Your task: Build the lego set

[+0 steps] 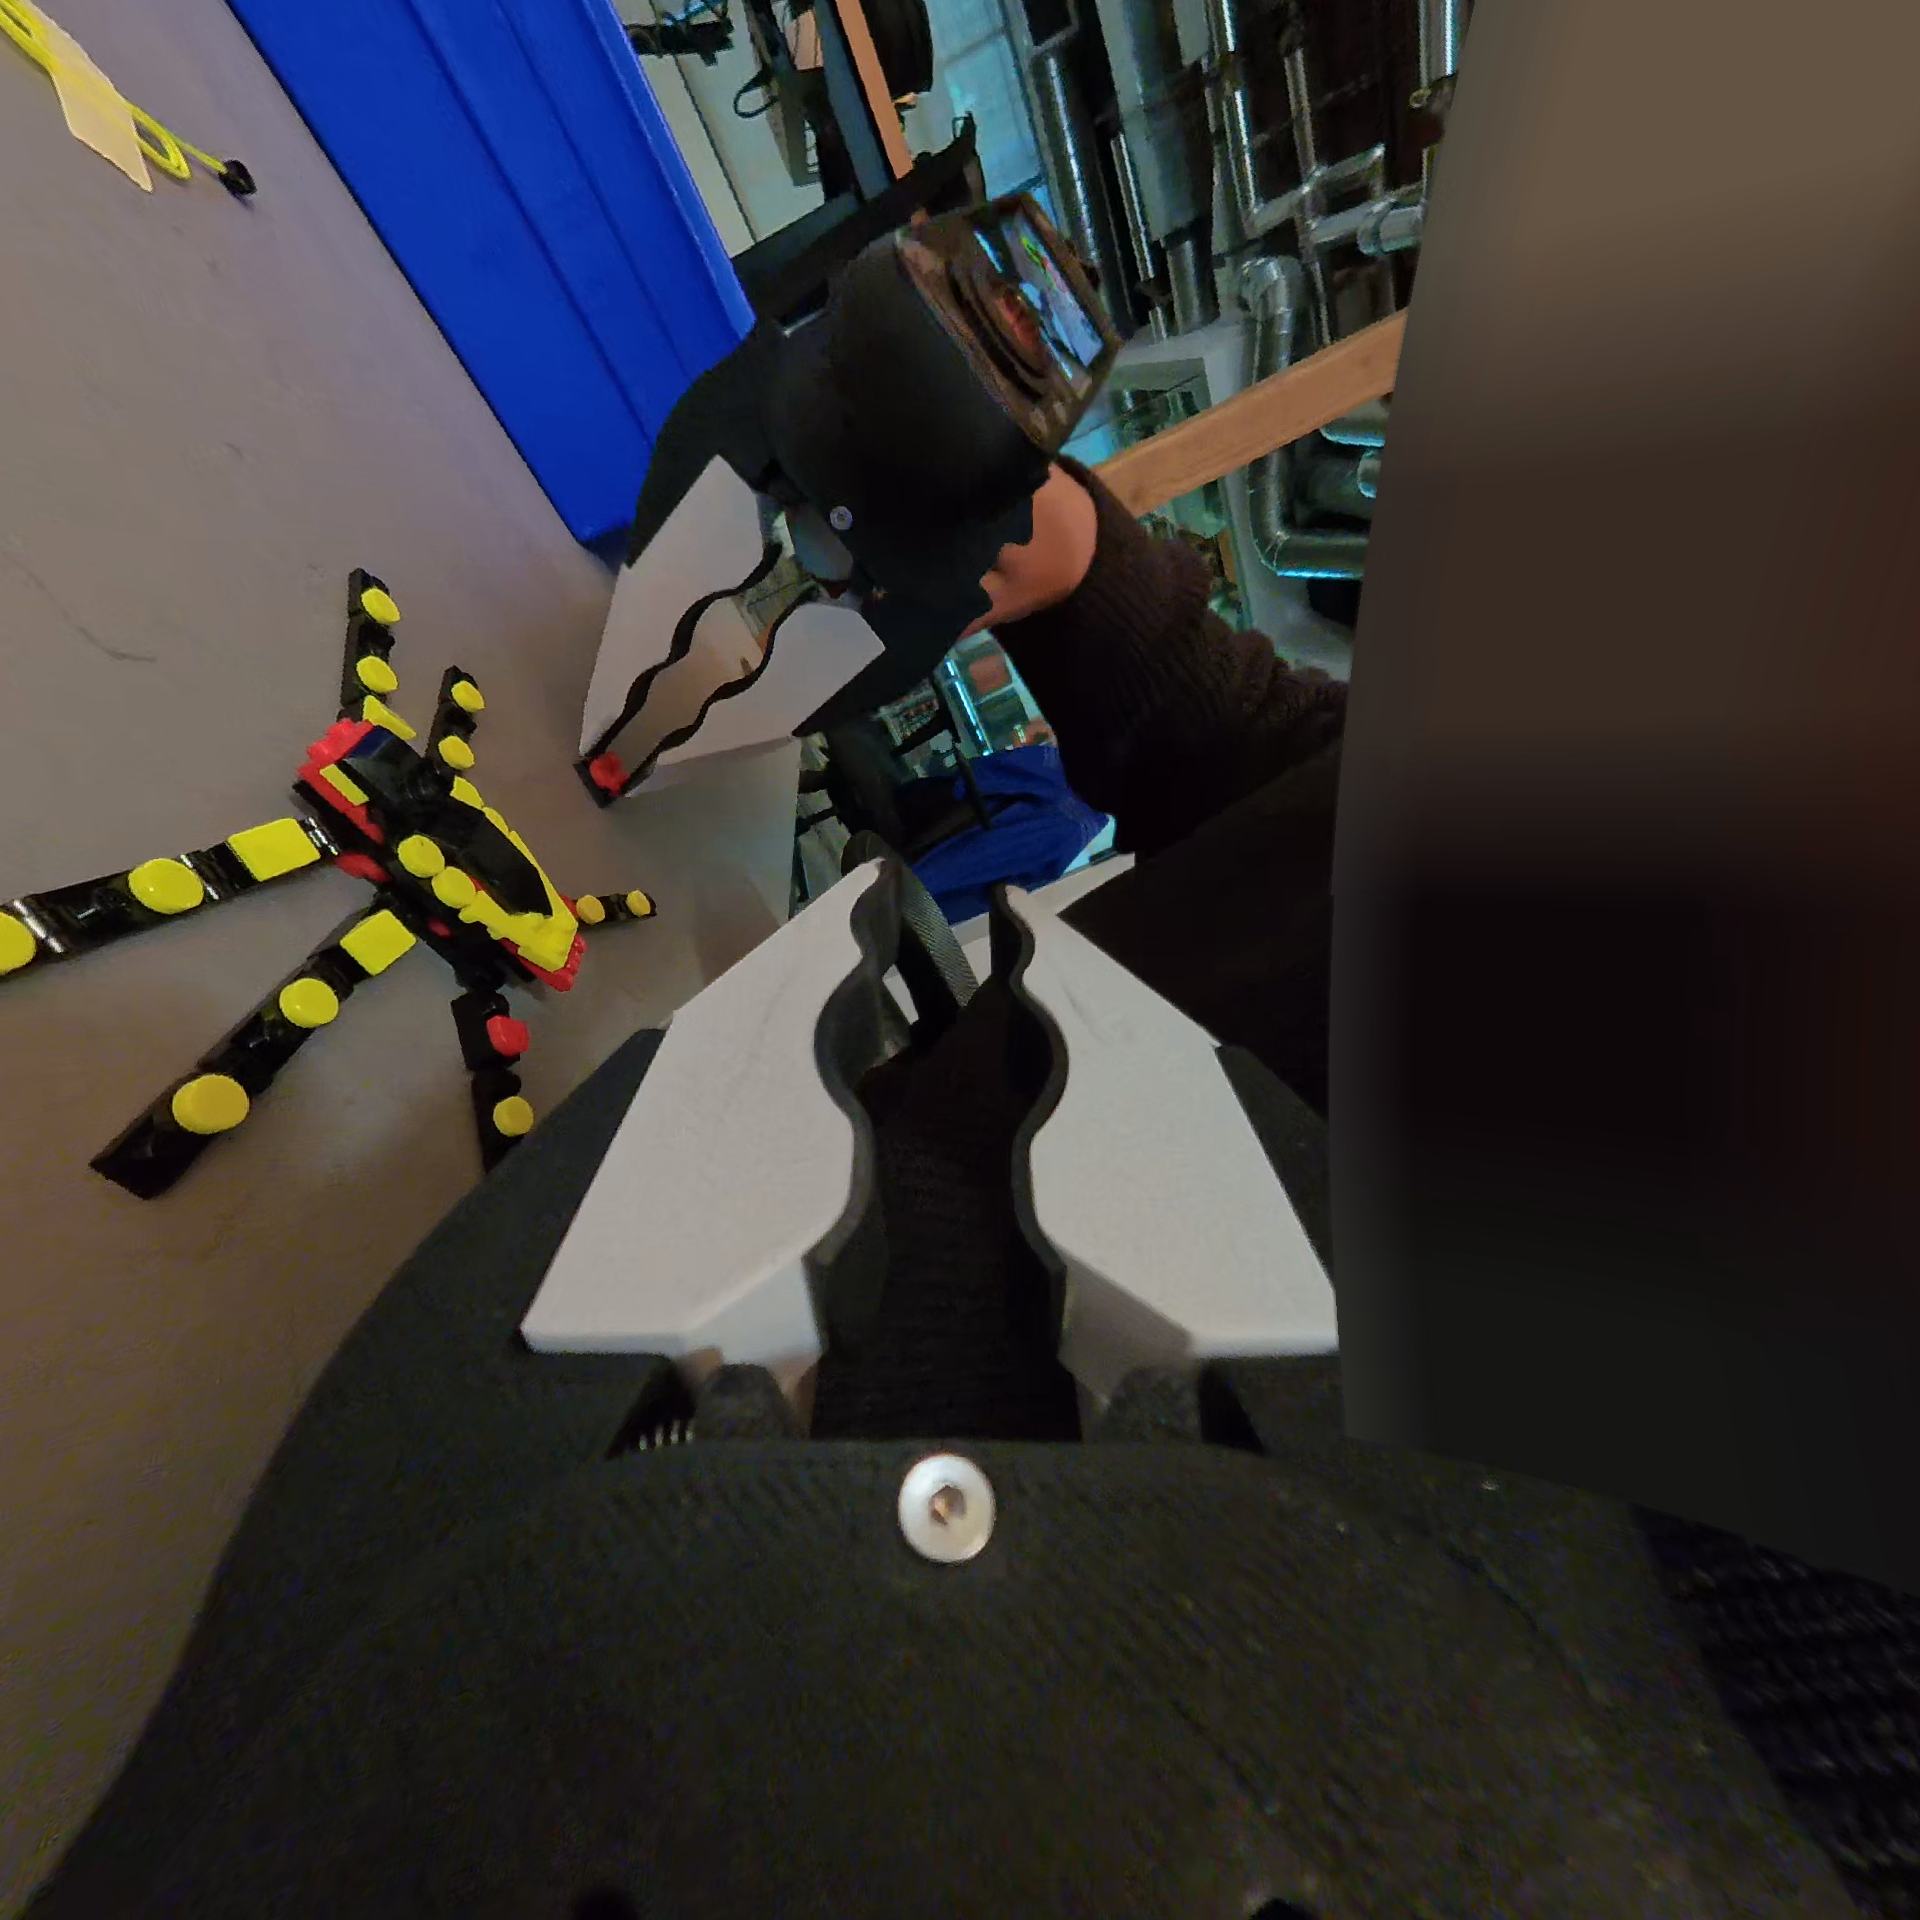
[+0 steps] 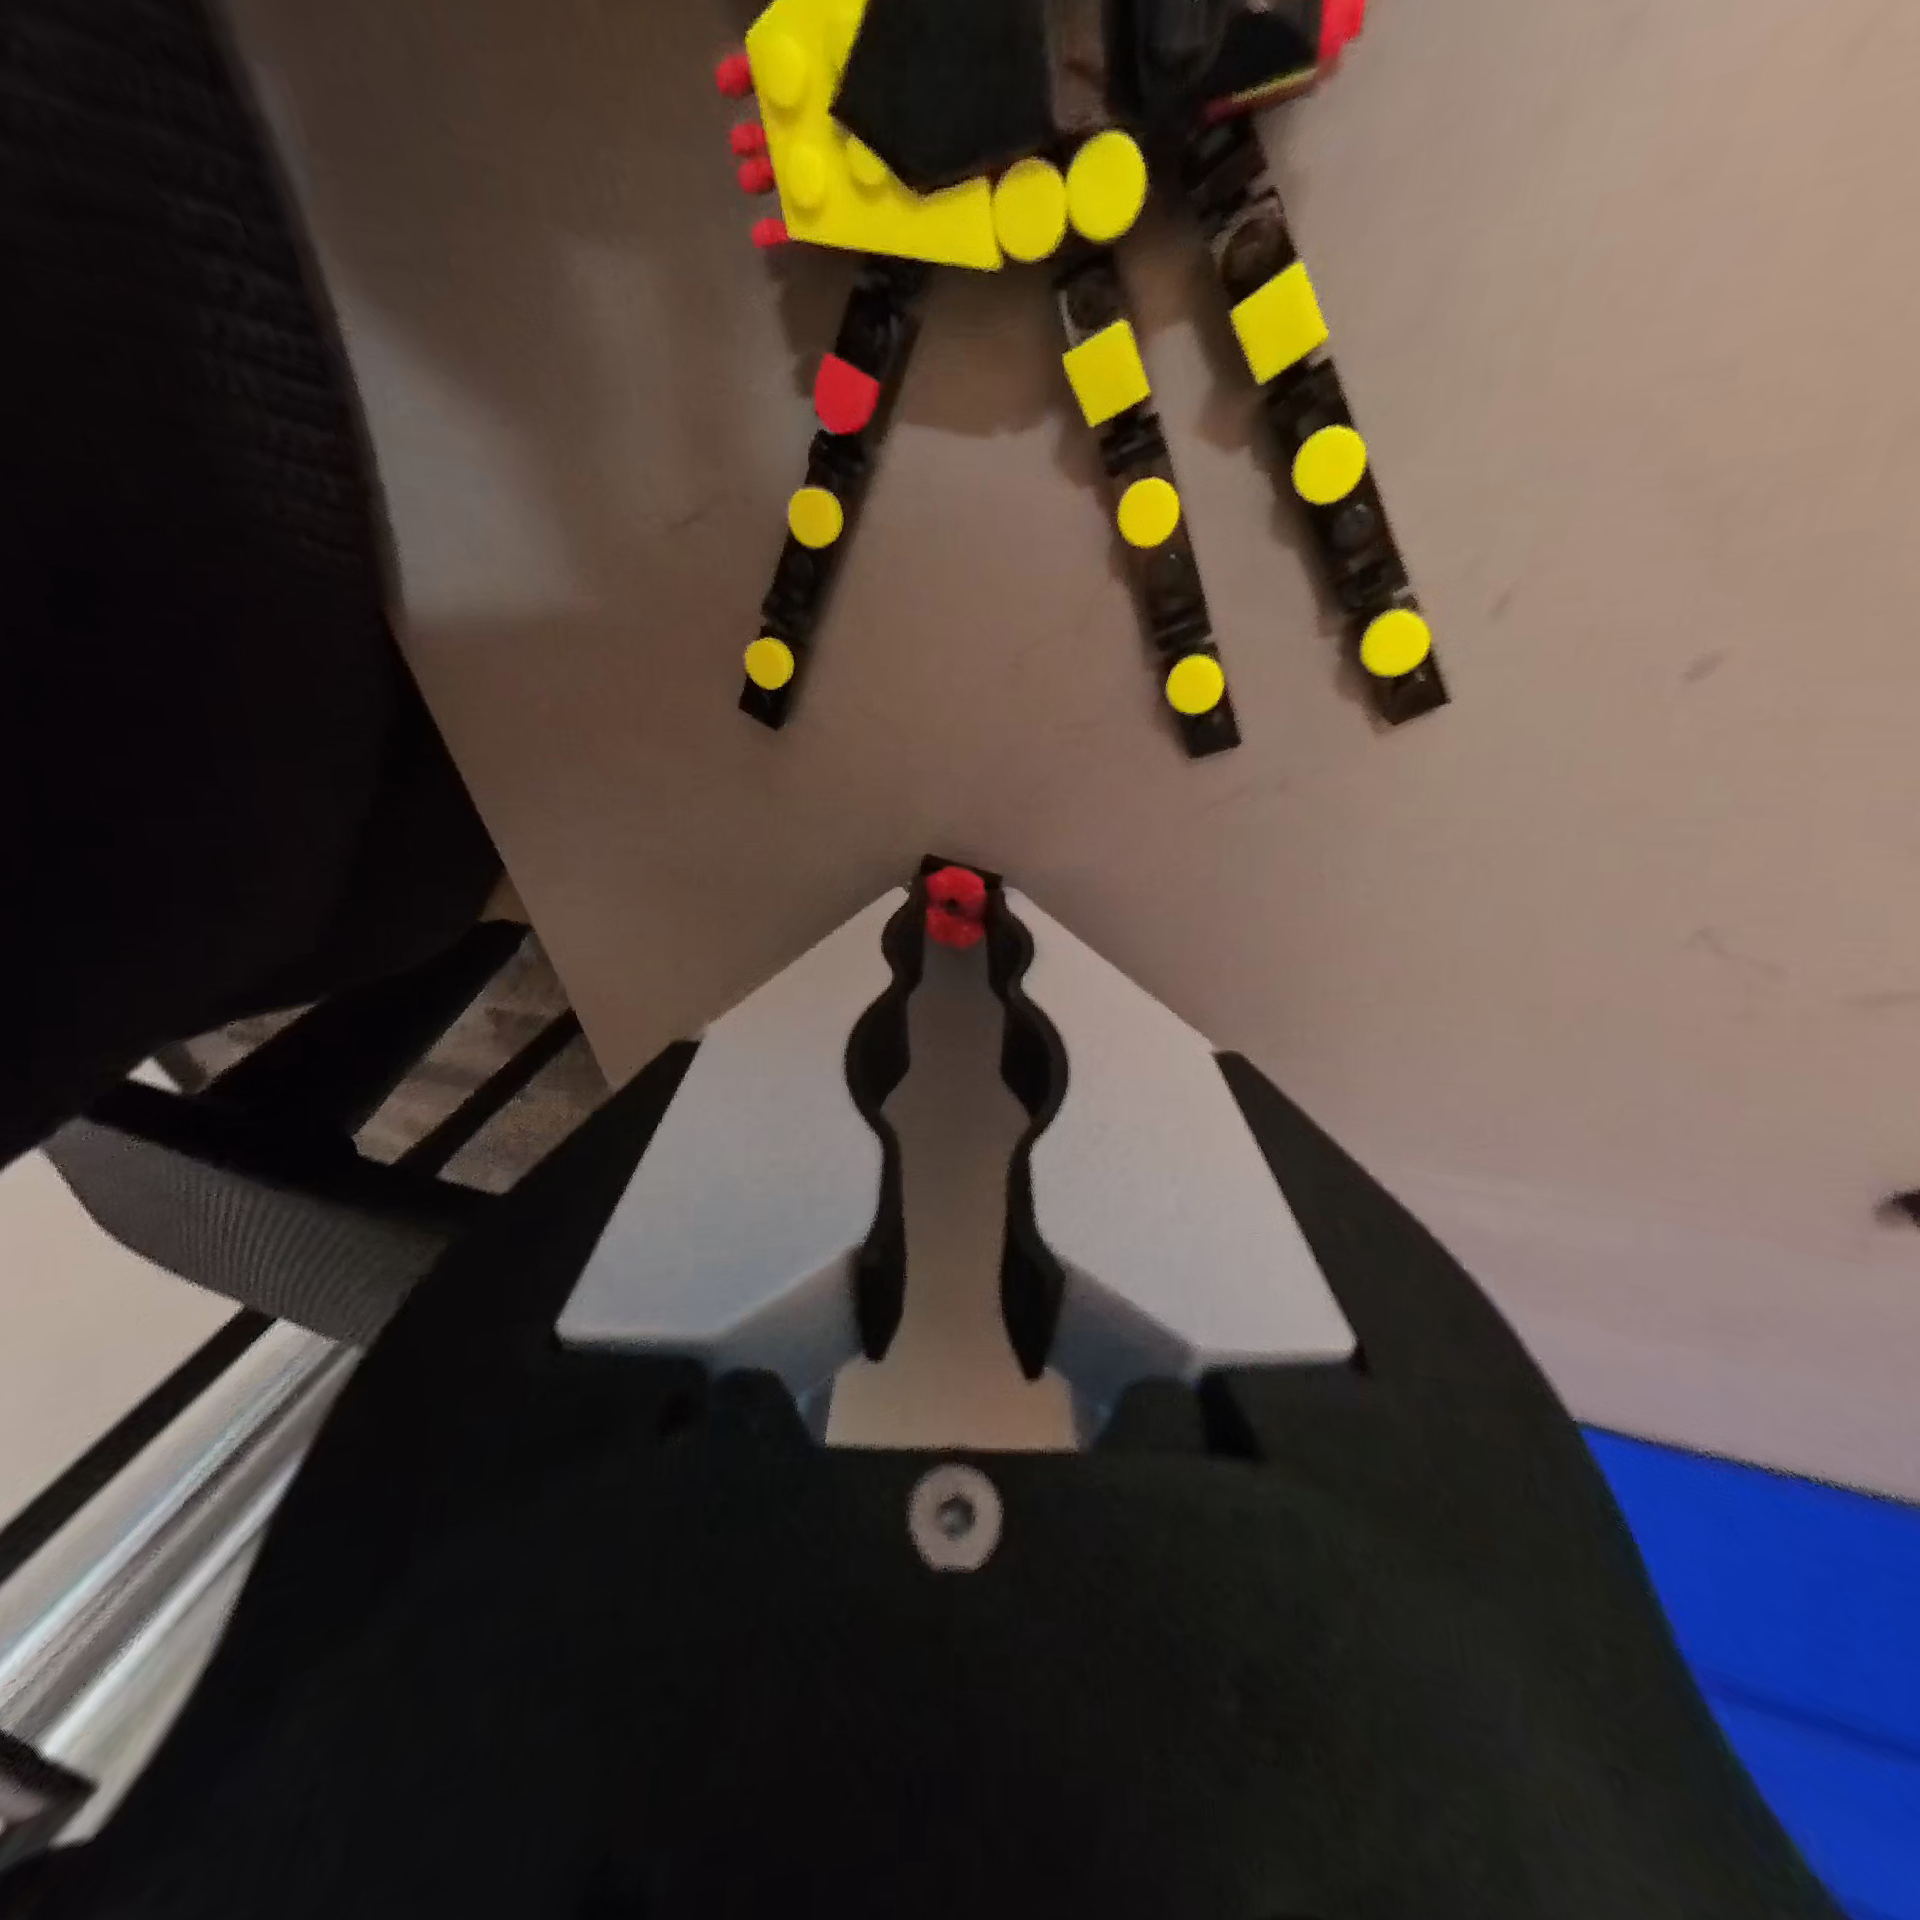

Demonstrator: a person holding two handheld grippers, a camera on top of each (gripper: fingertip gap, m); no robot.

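**Right gripper pinching small red-and-black piece near the model**

Right gripper (image 2: pixel 956 914): tips pressed onto a small piece (image 2: pixel 951 906), a red round stud on a black part, at or just above the table (image 2: pixel 1558 935); contact with the surface unclear. Left gripper (image 1: pixel 940 935): fingers slightly apart, nothing between them, held off past the near table edge.

Lego model (image 1: pixel 436 862), a black, yellow and red body with spread black legs dotted yellow, lies flat on the table, near the right gripper but apart from it.

Judgement: carry the piece level, line the studs up over its spot, press straight down. The left gripper should brace the body, or the thin legs may skid or pop off.

Surface: smooth grey-beige, faint scuffs. Blue bin (image 1: pixel 499 208) at the far side. Beyond: metal ducts, wooden rail.
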